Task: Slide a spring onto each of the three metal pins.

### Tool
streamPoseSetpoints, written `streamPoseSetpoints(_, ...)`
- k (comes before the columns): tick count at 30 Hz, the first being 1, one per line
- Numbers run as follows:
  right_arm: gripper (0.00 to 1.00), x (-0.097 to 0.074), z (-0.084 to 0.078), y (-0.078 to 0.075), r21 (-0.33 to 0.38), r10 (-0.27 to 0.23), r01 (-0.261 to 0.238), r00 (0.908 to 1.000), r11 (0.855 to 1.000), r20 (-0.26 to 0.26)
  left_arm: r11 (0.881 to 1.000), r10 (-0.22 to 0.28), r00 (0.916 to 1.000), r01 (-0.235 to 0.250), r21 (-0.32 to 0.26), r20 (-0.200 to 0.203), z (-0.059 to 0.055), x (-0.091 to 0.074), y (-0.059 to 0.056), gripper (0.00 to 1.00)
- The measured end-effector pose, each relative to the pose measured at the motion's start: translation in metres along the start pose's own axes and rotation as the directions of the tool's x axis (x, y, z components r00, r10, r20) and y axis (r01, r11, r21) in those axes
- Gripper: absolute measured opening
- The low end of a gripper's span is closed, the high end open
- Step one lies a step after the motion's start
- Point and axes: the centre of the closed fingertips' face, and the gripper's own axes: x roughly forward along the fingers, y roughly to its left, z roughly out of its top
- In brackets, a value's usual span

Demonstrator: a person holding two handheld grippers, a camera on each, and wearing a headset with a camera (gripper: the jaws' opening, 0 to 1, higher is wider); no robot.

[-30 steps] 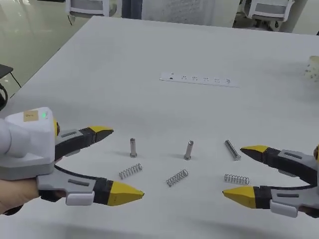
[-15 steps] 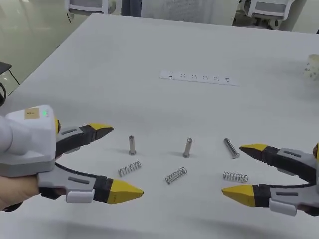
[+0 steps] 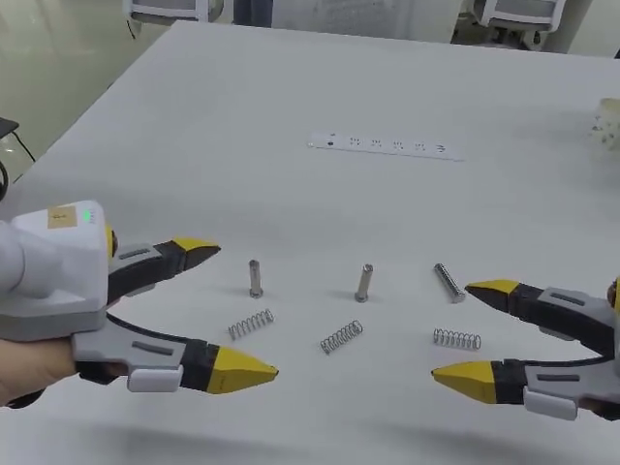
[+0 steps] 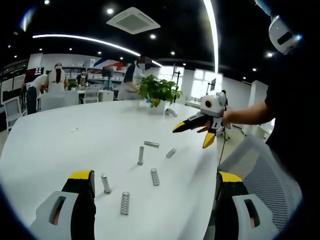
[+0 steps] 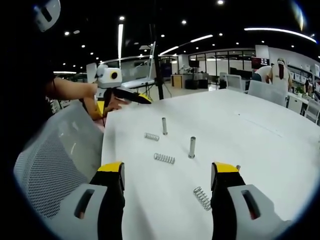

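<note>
Nearest us, the left tongs [image 3: 248,311], grey-bodied with black jaws and yellow tips, were spread wide and gripped nothing. They hung above the tabletop on the near left of the middle pin [image 3: 363,282], a short silver metal pin standing upright. The right tongs [image 3: 450,331], of the same make, were likewise wide open and empty, on the near right of that pin.

By the yellow tips, three small coiled steel-wire springs lay loose on the pale grey tabletop [image 3: 291,194], all nearer to us than the middle pin. The left spring [image 3: 250,324] lay to its near left, the middle spring [image 3: 341,336] just in front of it, and the right spring [image 3: 455,338] to its near right. In the head view the right spring appeared between the tips of the right tongs. Each spring lay on its side, apart from every pin.

In line with the middle pin, the left pin [image 3: 255,277] stood upright to its left. The right pin [image 3: 447,282] lay tipped over on its side to its right. Far beyond the middle pin, a flat white power strip [image 3: 385,145] lay on the tabletop.

We judged that nothing of the task was done: all three pins were bare and no spring was picked up. All three remained to be fitted, and the fallen right pin would probably need holding or standing up first.
</note>
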Motion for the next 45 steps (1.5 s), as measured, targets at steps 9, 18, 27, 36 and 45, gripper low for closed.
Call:
streamPoseSetpoints(9,0.72,0.0,-0.006,-0.003,-0.02,0.002,-0.002,0.9996,1.0,-0.028,1.0,-0.005,0.9999,0.005,-0.007,-0.011,-0.004,0.001,-0.001,0.98)
streamPoseSetpoints(18,0.71,-0.003,-0.009,-0.01,-0.012,-0.011,0.01,0.9989,1.0,-0.045,1.0,0.003,0.9999,-0.003,-0.015,-0.016,-0.006,-0.001,0.003,0.98)
streamPoseSetpoints(27,0.69,-0.002,-0.008,-0.014,0.003,-0.018,0.018,0.9989,1.0,-0.043,1.0,-0.001,1.0,0.0,-0.018,-0.008,-0.004,-0.001,0.002,0.98)
streamPoseSetpoints(36,0.68,-0.004,-0.006,-0.026,-0.017,-0.025,0.024,0.9974,1.0,-0.068,1.0,0.004,0.9999,-0.004,-0.021,-0.017,-0.007,-0.004,0.002,0.98)
streamPoseSetpoints(45,0.61,0.0,-0.006,-0.049,-0.045,-0.056,0.052,0.9922,0.998,-0.112,1.0,0.005,0.9999,-0.005,-0.025,-0.011,-0.006,-0.005,0.001,0.98)
